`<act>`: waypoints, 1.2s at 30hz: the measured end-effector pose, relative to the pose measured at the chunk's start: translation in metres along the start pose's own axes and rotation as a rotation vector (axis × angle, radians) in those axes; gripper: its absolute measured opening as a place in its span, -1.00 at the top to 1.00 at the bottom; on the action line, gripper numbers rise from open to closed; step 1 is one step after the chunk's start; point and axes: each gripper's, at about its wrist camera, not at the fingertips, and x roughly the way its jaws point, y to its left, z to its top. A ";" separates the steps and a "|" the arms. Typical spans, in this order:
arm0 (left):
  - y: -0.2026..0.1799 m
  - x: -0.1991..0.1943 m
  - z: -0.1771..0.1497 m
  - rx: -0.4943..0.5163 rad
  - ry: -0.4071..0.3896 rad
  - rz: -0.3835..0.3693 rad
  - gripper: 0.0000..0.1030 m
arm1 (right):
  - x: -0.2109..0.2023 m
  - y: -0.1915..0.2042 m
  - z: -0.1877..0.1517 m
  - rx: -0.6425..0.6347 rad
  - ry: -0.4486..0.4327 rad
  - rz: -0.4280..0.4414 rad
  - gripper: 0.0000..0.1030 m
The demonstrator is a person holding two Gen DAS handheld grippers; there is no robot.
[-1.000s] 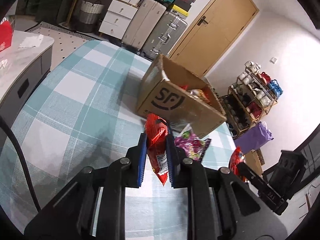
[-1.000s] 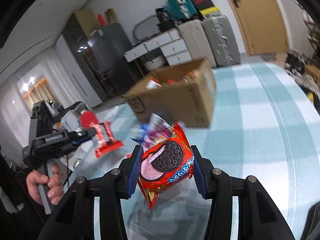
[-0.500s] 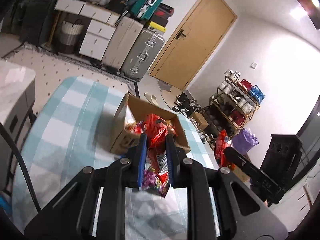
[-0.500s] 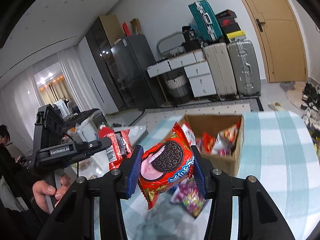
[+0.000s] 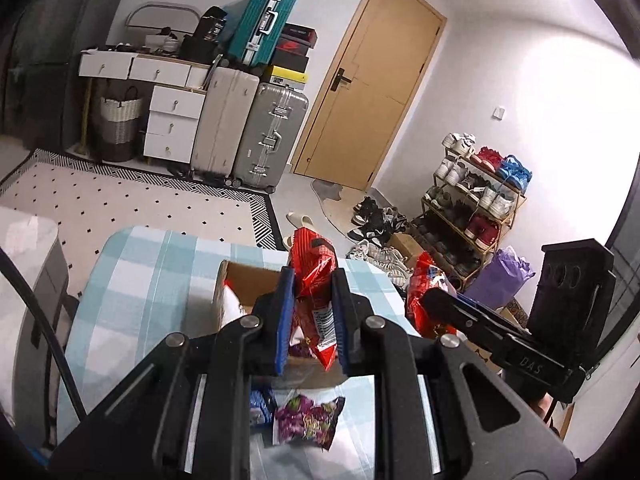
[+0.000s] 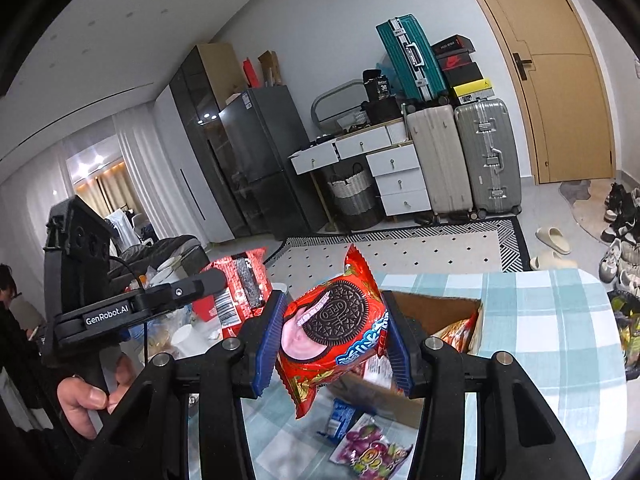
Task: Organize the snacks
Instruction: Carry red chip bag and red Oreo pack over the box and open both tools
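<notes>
My left gripper (image 5: pixel 311 320) is shut on a red snack packet (image 5: pixel 314 280) and holds it in the air above the open cardboard box (image 5: pixel 240 284). My right gripper (image 6: pixel 332 340) is shut on a red Oreo packet (image 6: pixel 332 324), also raised over the box (image 6: pixel 432 312), which holds several snack packets. The left gripper with its red packet (image 6: pixel 240 292) shows at the left of the right wrist view. The right gripper's packet (image 5: pixel 424 292) shows at the right of the left wrist view. A purple candy bag (image 5: pixel 310 420) and a blue packet (image 6: pixel 340 416) lie on the table in front of the box.
The table has a teal and white checked cloth (image 5: pixel 136 280). Beyond its far edge are a patterned rug, suitcases (image 5: pixel 248 128), white drawers, a wooden door and a shoe rack (image 5: pixel 472 208). A grey side table (image 5: pixel 28 264) stands at the left.
Both grippers have risen and tilted up with their packets, so the box now sits low and close under them. Both grips are unchanged.
</notes>
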 end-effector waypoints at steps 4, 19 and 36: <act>-0.008 0.029 0.018 0.016 0.022 0.009 0.70 | 0.005 -0.010 0.015 -0.006 -0.017 -0.021 0.08; 0.002 0.156 0.014 0.039 0.179 0.016 0.70 | 0.075 -0.054 0.032 -0.036 0.101 -0.120 0.08; 0.049 0.237 -0.016 -0.019 0.316 0.018 0.69 | 0.151 -0.077 0.008 -0.077 0.243 -0.187 0.02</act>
